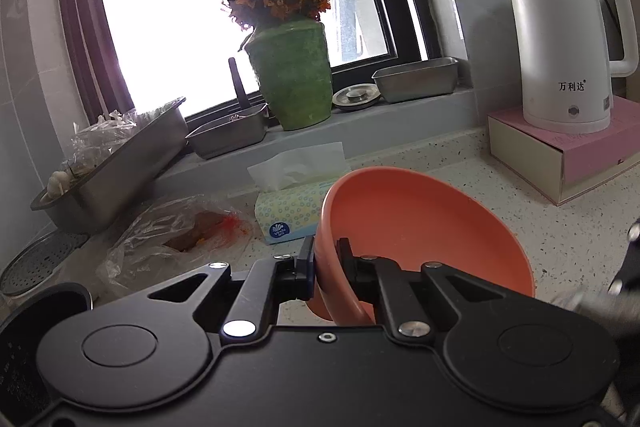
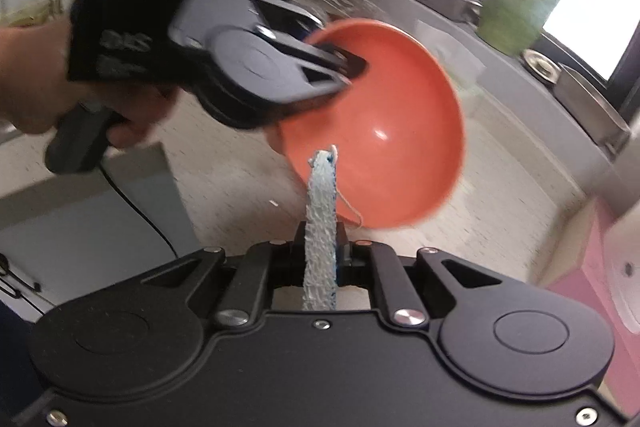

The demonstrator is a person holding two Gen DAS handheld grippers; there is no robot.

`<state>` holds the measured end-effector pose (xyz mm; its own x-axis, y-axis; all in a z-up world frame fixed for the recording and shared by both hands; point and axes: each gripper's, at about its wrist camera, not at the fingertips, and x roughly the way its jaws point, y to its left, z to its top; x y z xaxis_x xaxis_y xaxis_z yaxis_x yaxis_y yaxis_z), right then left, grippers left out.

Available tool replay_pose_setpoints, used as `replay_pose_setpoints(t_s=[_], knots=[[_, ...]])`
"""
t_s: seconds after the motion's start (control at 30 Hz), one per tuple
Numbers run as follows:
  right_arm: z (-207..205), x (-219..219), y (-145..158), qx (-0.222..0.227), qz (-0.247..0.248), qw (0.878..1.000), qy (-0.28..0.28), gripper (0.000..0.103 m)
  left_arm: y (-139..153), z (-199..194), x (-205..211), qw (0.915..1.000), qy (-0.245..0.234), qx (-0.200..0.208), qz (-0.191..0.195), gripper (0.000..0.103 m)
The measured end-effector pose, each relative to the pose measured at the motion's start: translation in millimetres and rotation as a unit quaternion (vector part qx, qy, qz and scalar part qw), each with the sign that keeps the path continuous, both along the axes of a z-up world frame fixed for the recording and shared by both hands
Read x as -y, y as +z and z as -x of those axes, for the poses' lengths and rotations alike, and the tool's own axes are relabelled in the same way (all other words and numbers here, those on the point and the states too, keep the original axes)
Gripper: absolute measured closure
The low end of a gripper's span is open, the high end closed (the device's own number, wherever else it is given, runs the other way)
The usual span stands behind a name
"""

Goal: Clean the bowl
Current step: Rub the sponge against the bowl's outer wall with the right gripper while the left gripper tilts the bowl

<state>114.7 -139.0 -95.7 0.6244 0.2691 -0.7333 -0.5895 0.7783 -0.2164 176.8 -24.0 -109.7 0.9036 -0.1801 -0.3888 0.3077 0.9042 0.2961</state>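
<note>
My left gripper (image 1: 325, 261) is clamped on the rim of the orange bowl (image 1: 420, 227), one finger inside, one outside. The bowl is tilted on its side, held up over the speckled worktop (image 1: 520, 187), its opening turned toward my right gripper. My right gripper (image 2: 320, 247) is pinched tight on a pale blue mesh dishcloth (image 2: 320, 211), which sticks up between the fingers; its tip sits at the bowl's lower rim, touching or just short, can't tell, the view is blurred. My hand (image 2: 32, 75) is wrapped round the left gripper's handle.

Behind the bowl: tissue box (image 1: 288, 211), crumpled plastic bag (image 1: 176, 243) to its left. On the windowsill: green vase (image 1: 294, 75) of dried flowers, steel trays (image 1: 416, 79). White kettle (image 1: 560, 39) stands on a pink box (image 1: 568, 163) at right.
</note>
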Motion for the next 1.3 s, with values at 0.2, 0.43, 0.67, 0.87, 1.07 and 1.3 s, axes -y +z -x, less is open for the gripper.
replay_pose_setpoints(t_s=[0.2,0.43,0.67,0.87,1.07,1.3], knots=[[-14.4,28.7,16.5,0.041,0.012,0.998,-0.045,0.092,0.3,3.8,5.5,0.9997,-0.014,0.011,-0.015,0.093],[-29.1,27.7,41.9,0.042,-0.057,0.997,-0.034,0.092,-0.6,6.0,9.6,0.9995,-0.019,0.017,-0.02,0.093],[-36.6,6.7,30.4,0.001,-0.091,0.995,-0.032,0.089,-1.0,9.3,13.1,0.9989,-0.023,0.029,-0.028,0.093],[-54.8,11.6,24.2,0.005,-0.077,0.995,-0.062,0.092,-1.3,11.6,16.8,0.9981,-0.034,0.037,-0.036,0.093],[-69.7,13.7,28.9,0.045,-0.058,0.995,-0.062,0.091,-3.0,14.7,18.1,0.997,-0.041,0.043,-0.049,0.093],[-72.2,-12.1,31.7,0.073,-0.03,0.997,0.013,0.092,-3.9,19.0,21.4,0.9956,-0.051,0.05,-0.061,0.093]])
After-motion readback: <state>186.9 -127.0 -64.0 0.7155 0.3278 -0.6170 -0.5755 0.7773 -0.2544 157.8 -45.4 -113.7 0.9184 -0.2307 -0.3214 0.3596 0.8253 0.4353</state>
